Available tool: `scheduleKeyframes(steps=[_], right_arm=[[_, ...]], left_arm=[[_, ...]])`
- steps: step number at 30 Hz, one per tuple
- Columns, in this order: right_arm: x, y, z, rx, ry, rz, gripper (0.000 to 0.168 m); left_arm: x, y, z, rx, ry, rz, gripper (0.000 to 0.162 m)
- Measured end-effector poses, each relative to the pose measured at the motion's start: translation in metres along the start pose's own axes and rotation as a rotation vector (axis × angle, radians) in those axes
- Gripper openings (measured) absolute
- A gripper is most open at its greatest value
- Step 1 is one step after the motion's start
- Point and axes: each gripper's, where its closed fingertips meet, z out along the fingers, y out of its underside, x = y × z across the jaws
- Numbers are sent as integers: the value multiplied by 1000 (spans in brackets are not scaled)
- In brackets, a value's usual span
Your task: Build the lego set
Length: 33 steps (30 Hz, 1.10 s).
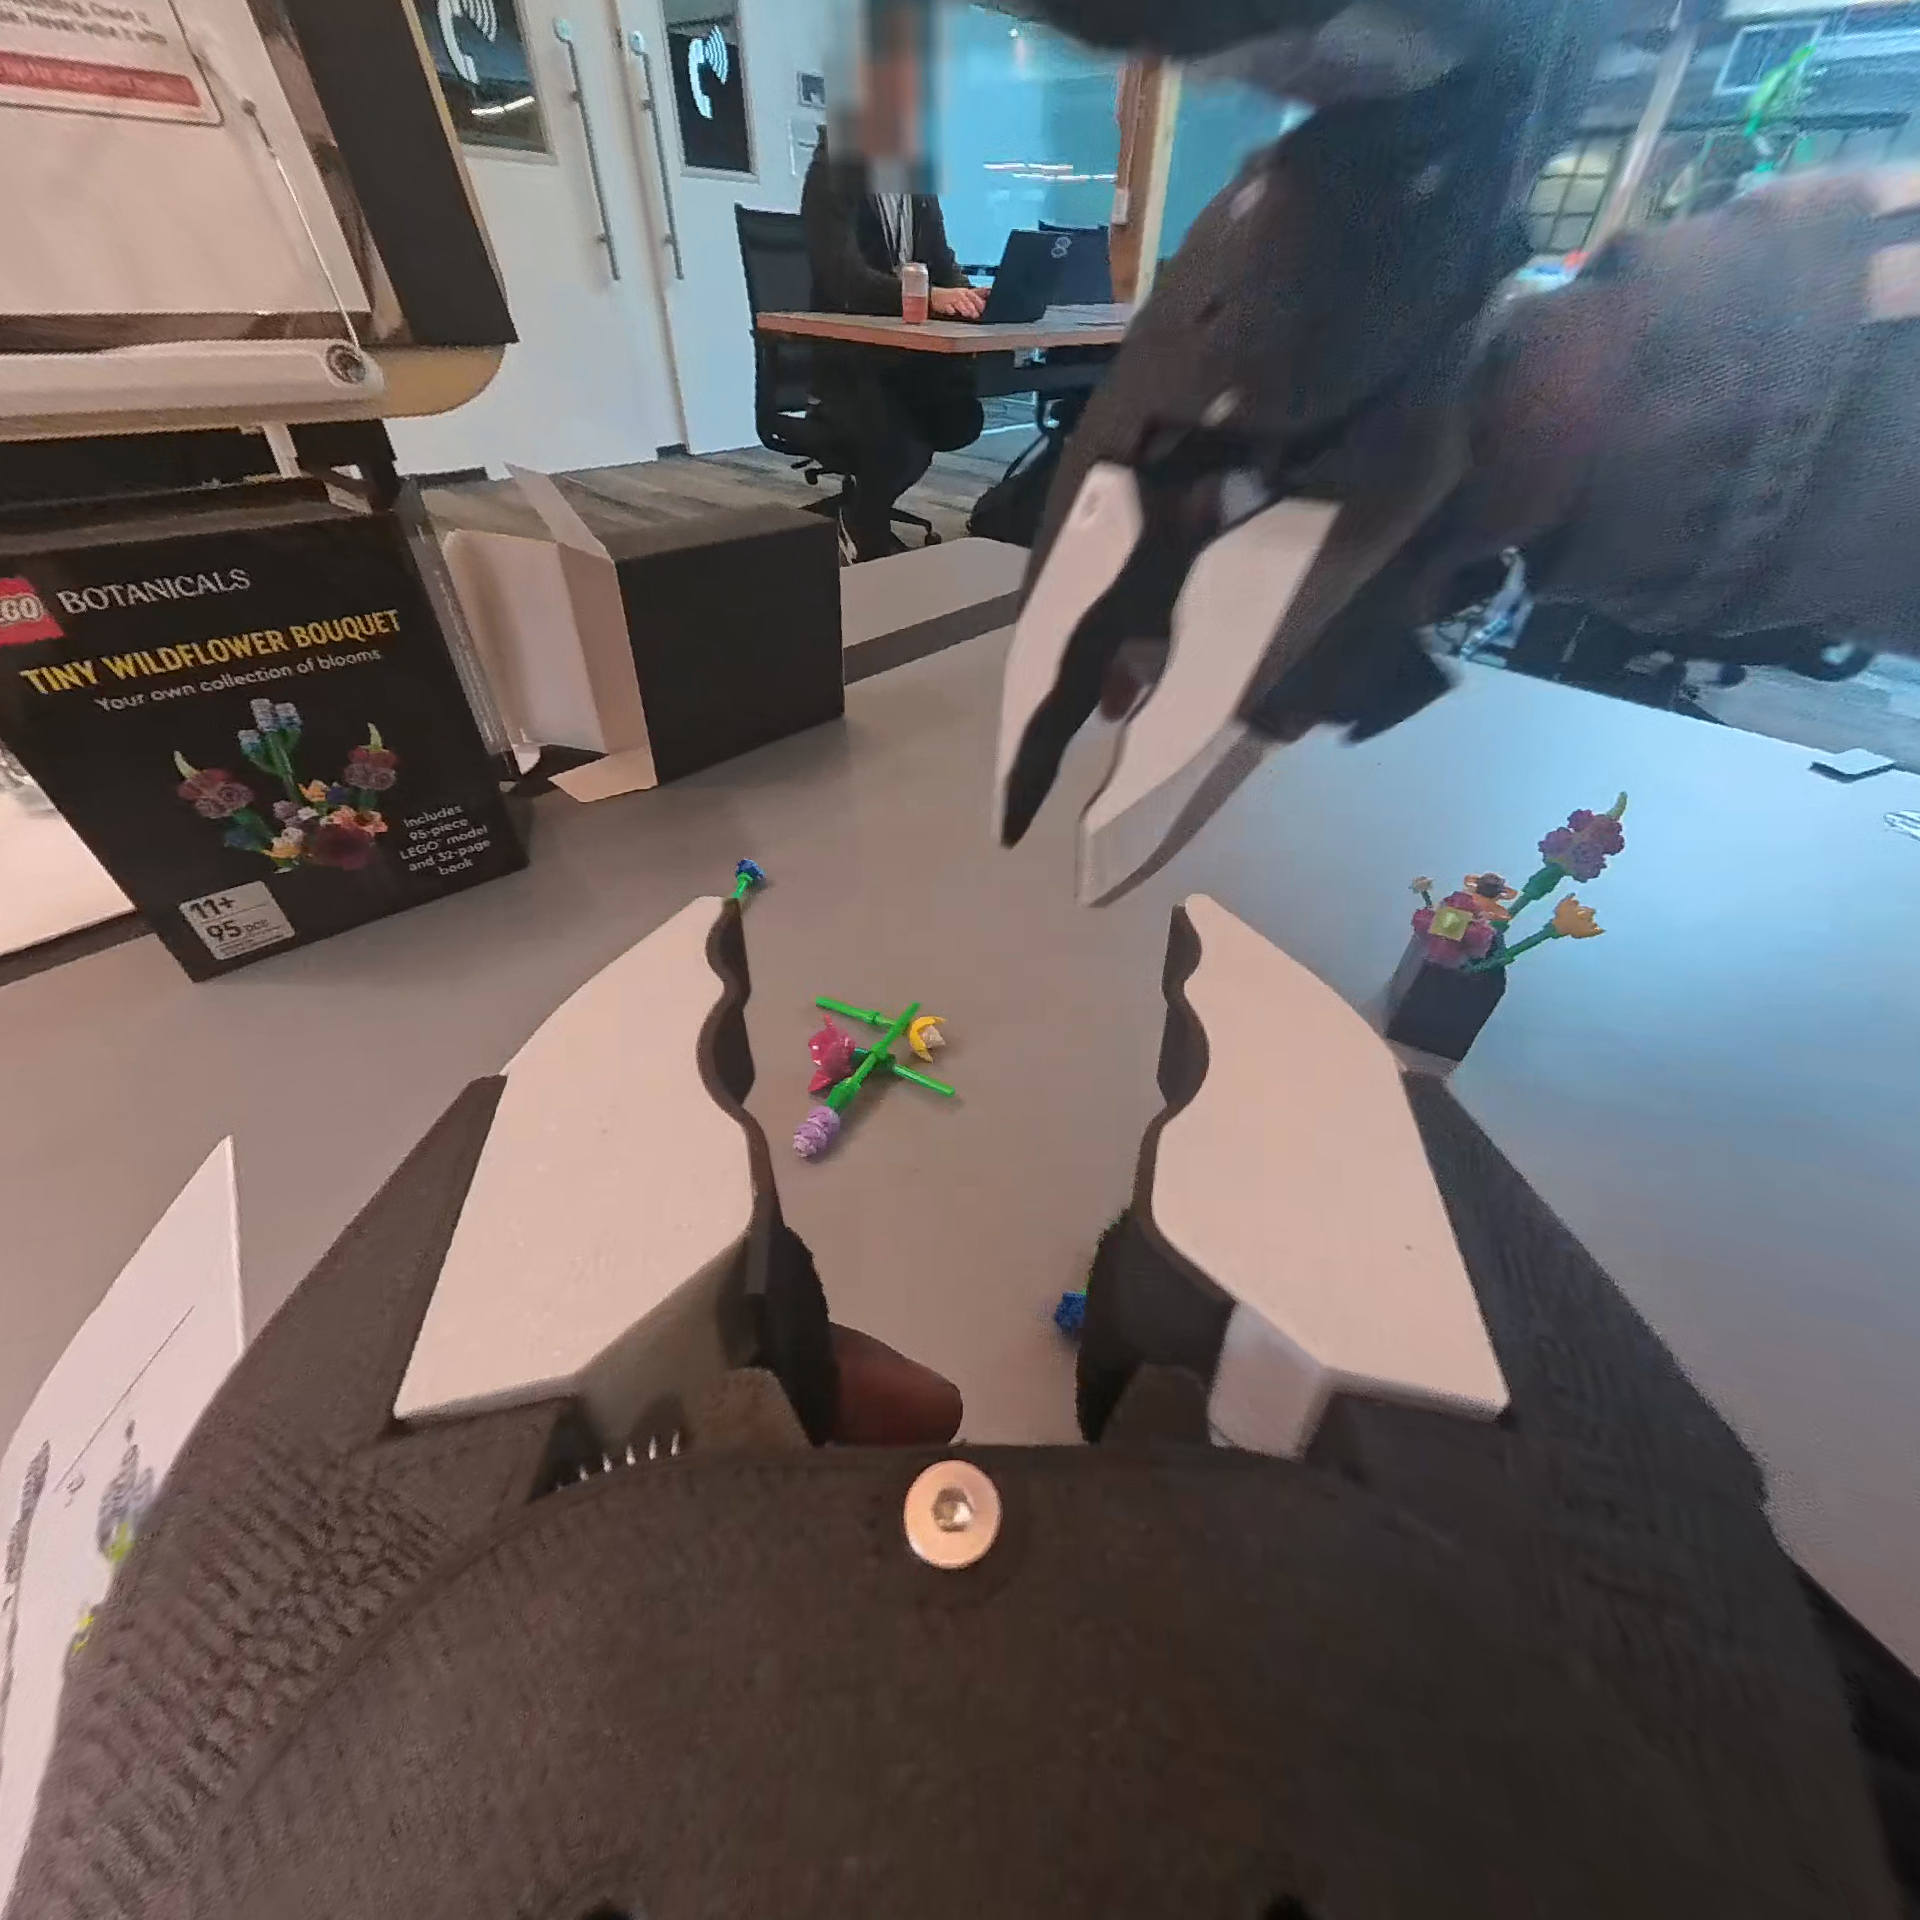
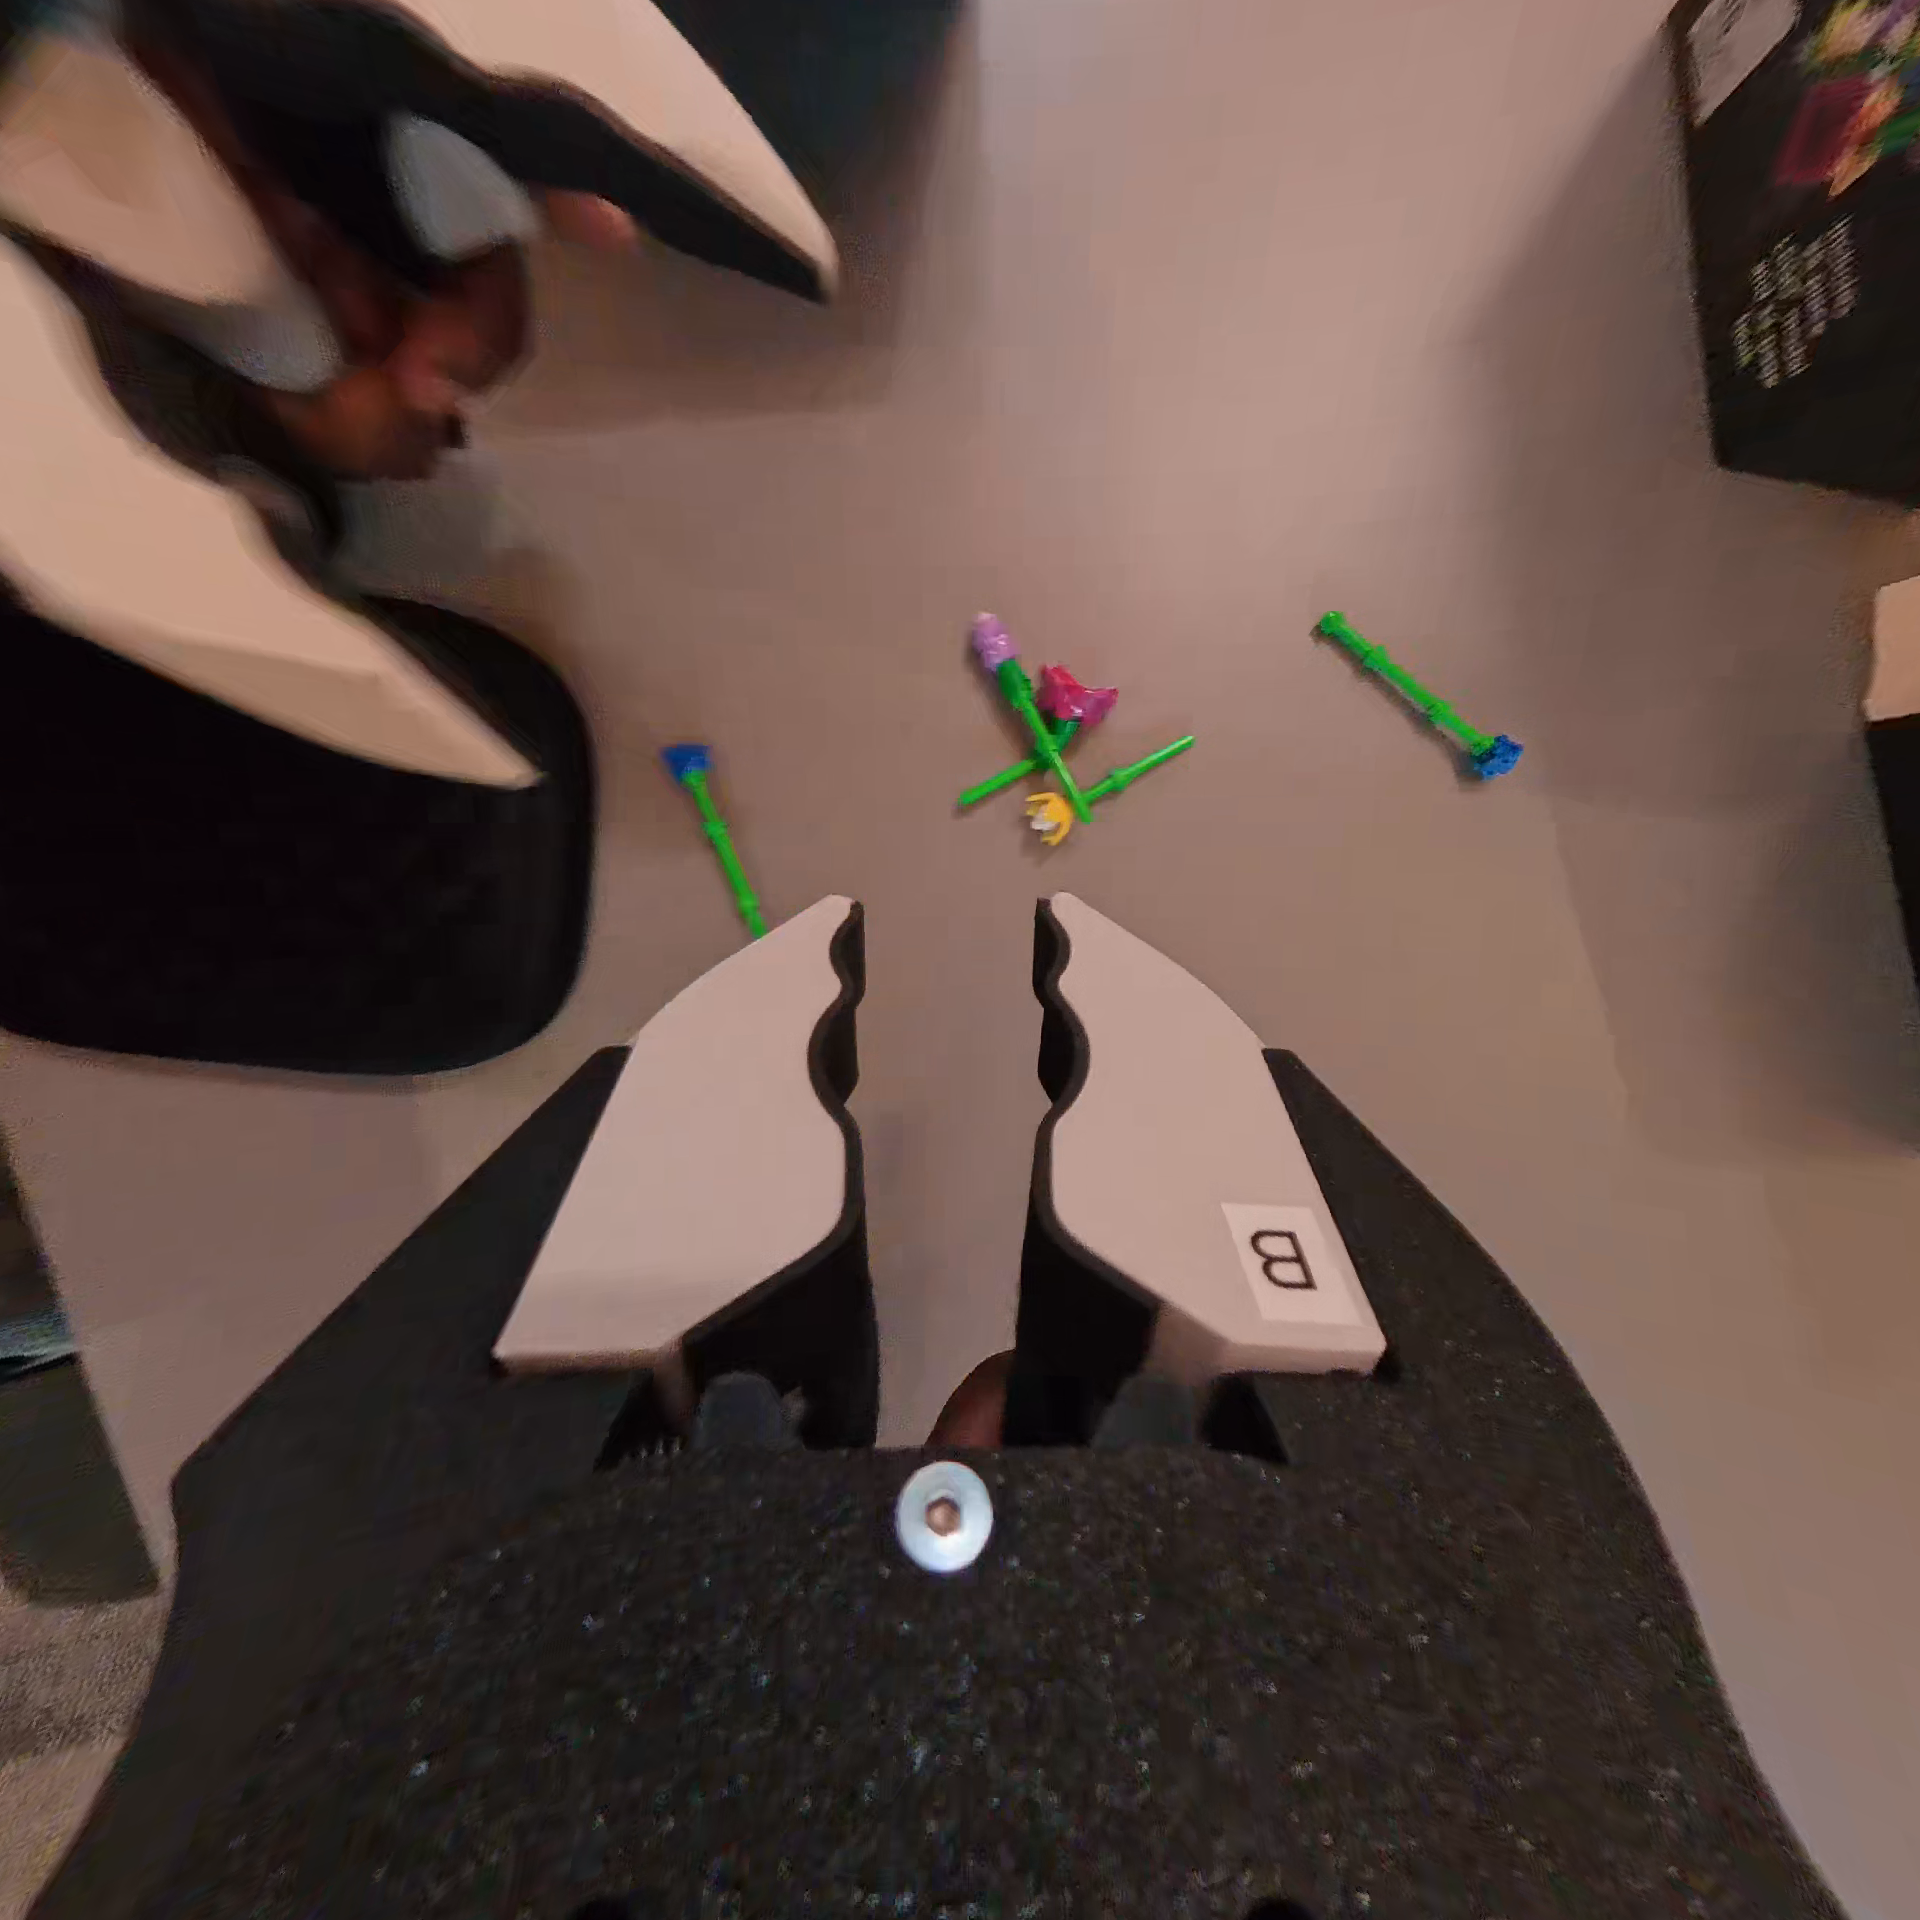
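Loosely, two blue flowers (image 2: 1494,754), three crossed stems (image 2: 1049,748)

Glossy plastic flower stems (image 2: 1049,743), matt grey table (image 2: 1351,1039), rough-grained hand-held gripper (image 2: 948,925)

I am reading white and yellow lettering, a small logo and a numbered badge on the front of the black set box (image 1: 260,748) standing on the tabletop (image 1: 935,831), with its side print blurring in the right wrist view. A white sticker (image 2: 1288,1262) on one finger of the right tongs (image 2: 948,914) is showing a single black character. Behind, a white sheet (image 1: 104,62) is carrying blurred lines and a red band, and a dark door panel (image 1: 717,88) is showing a white symbol.
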Motion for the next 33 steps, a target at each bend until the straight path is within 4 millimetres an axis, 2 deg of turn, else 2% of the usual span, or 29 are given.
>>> scheduleKeyframes(steps=[4,7,11,15,17,21,25,27,29,31,33], right_arm=[[16,11,39,-121,-14,66,28],[22,12,55,-111,18,161,33],[22,12,66,-85,31,260,41],[31,16,70,-84,89,257,14],[30,18,70,-91,85,241,13],[30,27,57,-116,91,174,13],[21,37,25,-158,75,152,13],[-1,31,6,-120,-32,184,13],[-39,19,-14,-70,-227,227,13],[-68,9,-31,-43,-358,241,13],[-88,3,-41,-40,-430,240,13]], left_arm=[[-5,3,1,-8,-17,2,76],[-7,6,2,-19,-24,-1,74],[-8,4,2,-13,-26,4,72],[-7,5,3,-14,-21,12,71],[-7,6,3,-18,-22,26,71],[-6,7,4,-21,-18,42,70],[-1,14,7,-55,20,121,62],[4,20,9,-86,32,247,52],[9,23,11,-101,7,448,44],[16,21,11,-84,-35,682,40],[29,18,9,-44,-45,855,37]])
